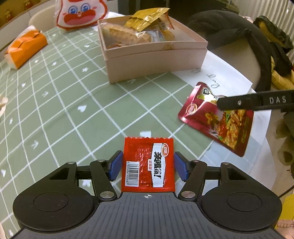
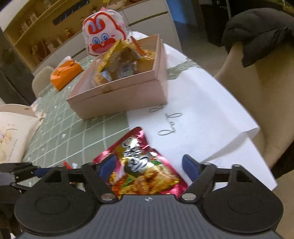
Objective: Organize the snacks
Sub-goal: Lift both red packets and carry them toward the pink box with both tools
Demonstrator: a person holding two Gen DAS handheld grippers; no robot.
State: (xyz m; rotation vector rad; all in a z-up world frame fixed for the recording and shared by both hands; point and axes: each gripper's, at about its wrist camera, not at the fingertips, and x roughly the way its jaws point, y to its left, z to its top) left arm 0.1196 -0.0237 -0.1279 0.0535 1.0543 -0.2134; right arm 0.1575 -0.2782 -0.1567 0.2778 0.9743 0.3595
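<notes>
Between the blue pads of the left gripper [image 1: 148, 166] lies a small red snack packet [image 1: 148, 163], flat on the green checked tablecloth [image 1: 60, 103] with its barcode facing up. The jaws stand wide, a pad just off each long edge of the packet, and neither pad clearly presses on it. Ahead of this gripper and slightly right sits the pink cardboard box [image 1: 154, 62], already holding several wrapped snacks, among them a gold foil packet [image 1: 147, 19]. Far ahead to the left rests an orange tissue pack [image 1: 25, 47], and behind the box stands a white bag with a red cartoon face [image 1: 80, 12].

Off to the left gripper's right, the right gripper [image 2: 148, 169] sits over a larger maroon snack pouch [image 2: 145, 171]. Its jaws are also spread wide; the pouch lies between them, closer to the left pad, and whether that pad touches it I cannot tell. The pouch lies partly on the tablecloth and partly on a white paper sheet [image 2: 202, 114], with the box straight ahead beyond it.
</notes>
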